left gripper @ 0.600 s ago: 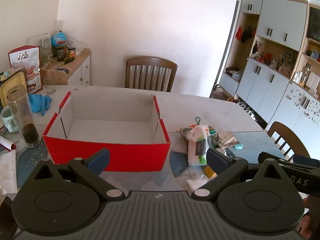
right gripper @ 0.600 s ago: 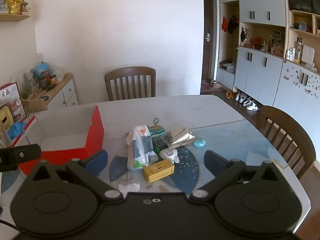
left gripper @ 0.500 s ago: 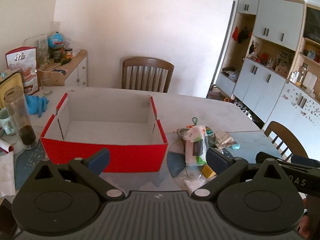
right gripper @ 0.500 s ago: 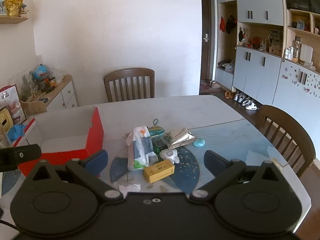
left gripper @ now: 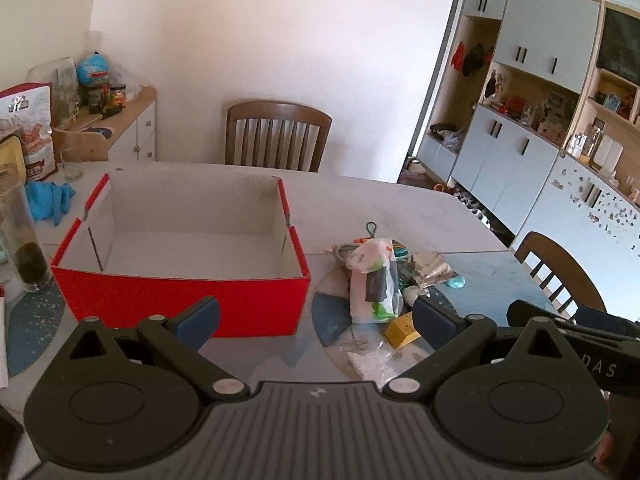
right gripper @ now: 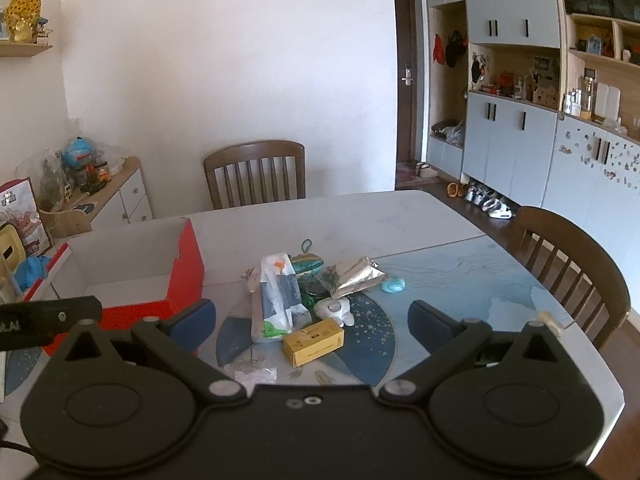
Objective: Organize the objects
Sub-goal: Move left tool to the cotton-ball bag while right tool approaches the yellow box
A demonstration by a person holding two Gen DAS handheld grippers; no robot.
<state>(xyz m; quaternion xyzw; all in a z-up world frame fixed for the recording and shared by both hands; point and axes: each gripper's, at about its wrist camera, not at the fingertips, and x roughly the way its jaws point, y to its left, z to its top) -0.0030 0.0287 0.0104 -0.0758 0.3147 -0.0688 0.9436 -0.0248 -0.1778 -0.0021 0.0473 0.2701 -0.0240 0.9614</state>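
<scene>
An empty red cardboard box (left gripper: 180, 300) (right gripper: 186, 272) with a white inside sits on the left half of the table. To its right lies a small heap: a white plastic bag (left gripper: 374, 280) (right gripper: 278, 298), a yellow carton (right gripper: 314, 340) (left gripper: 402, 330), a silver foil pouch (right gripper: 356, 278), a white toy figure (right gripper: 334, 308), a green pouch (right gripper: 306, 262) and a light-blue disc (right gripper: 393, 284). My left gripper (left gripper: 316, 316) hovers open before the box's right corner. Wide open and empty, my right gripper (right gripper: 312, 322) hangs just short of the yellow carton.
A tall glass jar (left gripper: 22, 240), blue gloves (left gripper: 48, 198) and a snack bag (left gripper: 32, 128) stand left of the box. Wooden chairs stand at the far side (right gripper: 256, 176) and the right (right gripper: 572, 256). Cabinets line the right wall. A clear crumpled wrapper (right gripper: 256, 376) lies near the front.
Both views have shifted slightly; the left gripper has drifted a little rightward relative to the box. Nothing on the table has moved, and both grippers stay open.
</scene>
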